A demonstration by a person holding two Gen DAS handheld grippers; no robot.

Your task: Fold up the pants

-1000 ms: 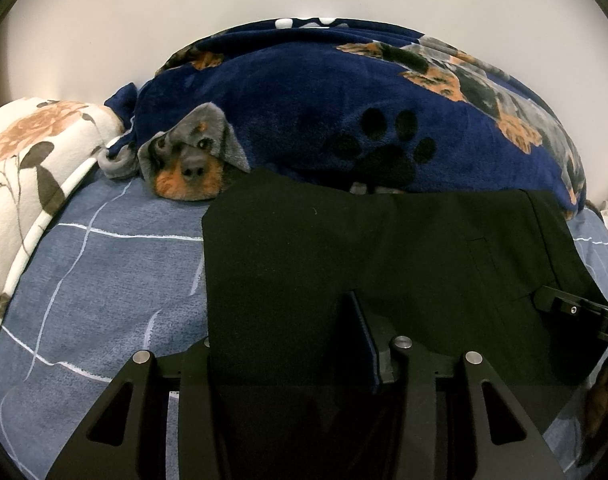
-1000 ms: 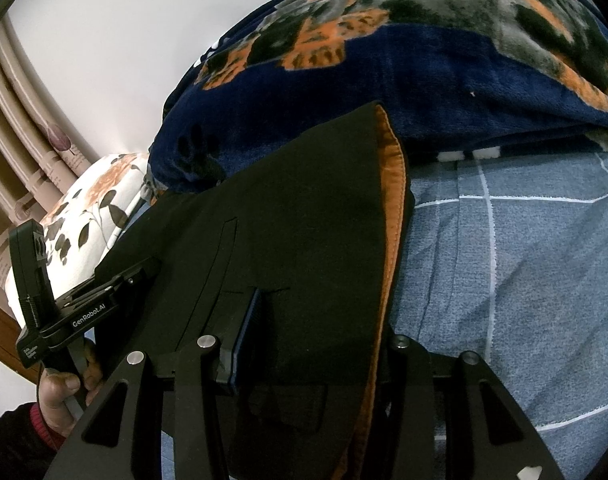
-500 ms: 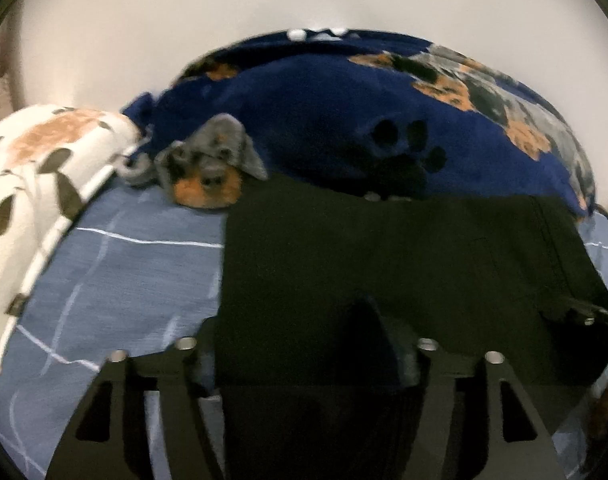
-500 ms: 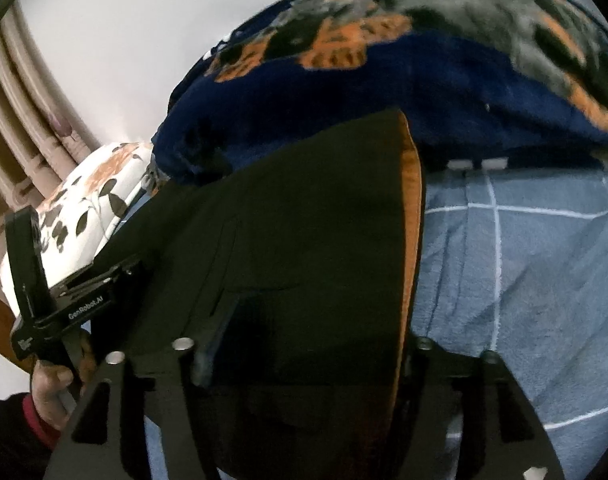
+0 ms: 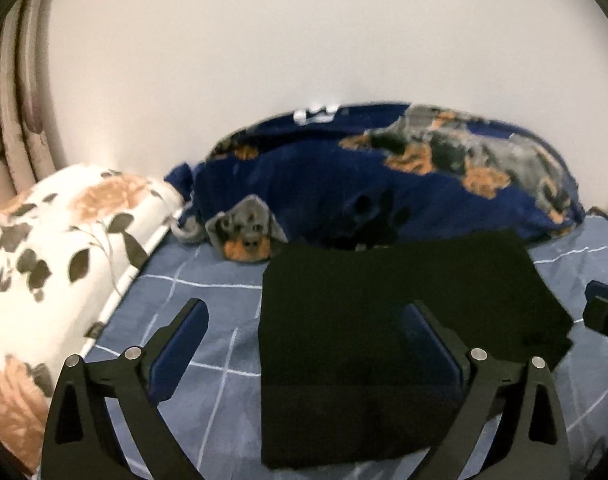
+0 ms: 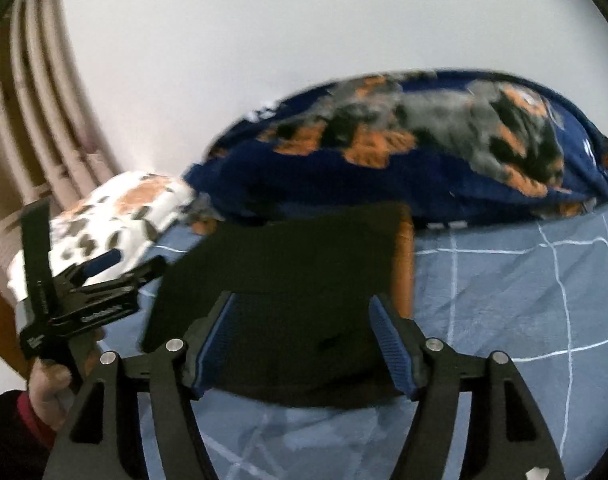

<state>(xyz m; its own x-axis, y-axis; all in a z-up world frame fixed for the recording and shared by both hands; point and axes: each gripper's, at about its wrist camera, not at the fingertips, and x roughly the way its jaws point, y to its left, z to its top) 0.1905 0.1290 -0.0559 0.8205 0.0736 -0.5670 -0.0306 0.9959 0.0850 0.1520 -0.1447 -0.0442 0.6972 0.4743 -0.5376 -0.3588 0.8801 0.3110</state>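
Pants (image 5: 404,320), black and folded into a compact rectangle, lie flat on the blue checked bedsheet (image 5: 208,312) at centre frame in the left wrist view, their far edge close against the navy dog-print blanket (image 5: 384,184) heaped along the wall. In the right wrist view the same pants (image 6: 296,280) fill the centre, an orange-brown lining strip showing down their right edge. Neither tool grips the cloth, and the squared outline suggests the folding is finished or nearly so.

The left gripper (image 5: 304,332) hovers low at the bottom of its frame with fingers spread wide apart, one blue pad over the sheet at lower left and the other over the pants at lower right, nothing between them. The right gripper (image 6: 304,332) likewise stands with fingers apart, both blue pads above the near part of the pants and holding nothing; the spread reads as a release, made so the bundle lies undisturbed.

At the left edge of the right wrist view the person's left hand (image 6: 52,384) holds the left tool's handle, raised above the sheet and pointing towards the pants. A floral pillow (image 5: 64,248) sits at the left of the left wrist view, beside the blanket, with a pale wall (image 5: 304,40) behind. Both views are blurred, so finer creases cannot be judged.
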